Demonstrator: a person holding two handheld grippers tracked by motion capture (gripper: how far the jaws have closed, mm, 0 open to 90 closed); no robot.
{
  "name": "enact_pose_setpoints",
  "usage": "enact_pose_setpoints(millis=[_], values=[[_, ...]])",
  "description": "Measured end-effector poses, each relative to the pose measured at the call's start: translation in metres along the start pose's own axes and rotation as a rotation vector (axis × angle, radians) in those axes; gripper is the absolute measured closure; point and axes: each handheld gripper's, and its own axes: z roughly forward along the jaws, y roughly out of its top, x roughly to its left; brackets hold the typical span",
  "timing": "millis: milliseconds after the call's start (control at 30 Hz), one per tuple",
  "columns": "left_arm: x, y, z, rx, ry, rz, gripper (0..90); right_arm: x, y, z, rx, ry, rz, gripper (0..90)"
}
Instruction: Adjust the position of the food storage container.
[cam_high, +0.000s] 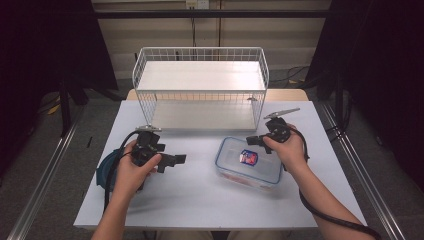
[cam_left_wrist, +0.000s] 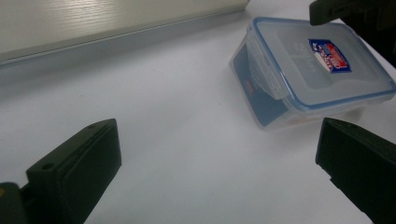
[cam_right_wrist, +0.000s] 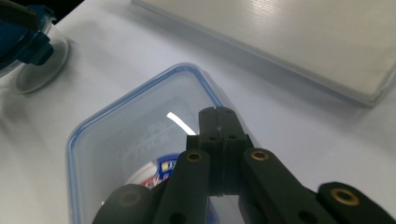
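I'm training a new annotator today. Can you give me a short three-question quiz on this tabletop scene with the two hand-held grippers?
1. True or false: the lid of the clear food container is off.
2. Which gripper has its jaws closed together: the left gripper or the right gripper?
3. Multiple choice: the white wire rack stands
A. at the far side of the table, beyond the container
B. on top of the container
C. on the floor to the left

Key
1. False: the blue-rimmed lid sits on it, label sticker on top.
2. The right gripper, with nothing between its jaws; the left gripper's jaws stand wide apart.
3. A
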Motion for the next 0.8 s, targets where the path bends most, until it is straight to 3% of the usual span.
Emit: enact_pose_setpoints(millis=[133, 567, 800], values=[[-0.002, 0.002, 0.006, 0.006, -0.006, 0.009, 0.1, -0.004, -0.011, -0.016, -0.014, -0.03, 0.009, 90.0], [-0.009, 0.006, 0.029, 0.03, -0.038, 0.045, 0.1, -0.018, -0.054, -0.06, -0.072, -0.095, 0.105, 90.0], [-0.01, 0.005, 0.036, 0.048, -0.032, 0.053, 0.1, -0.021, -0.074, -0.072, -0.086, -0.112, 0.123, 90.0]])
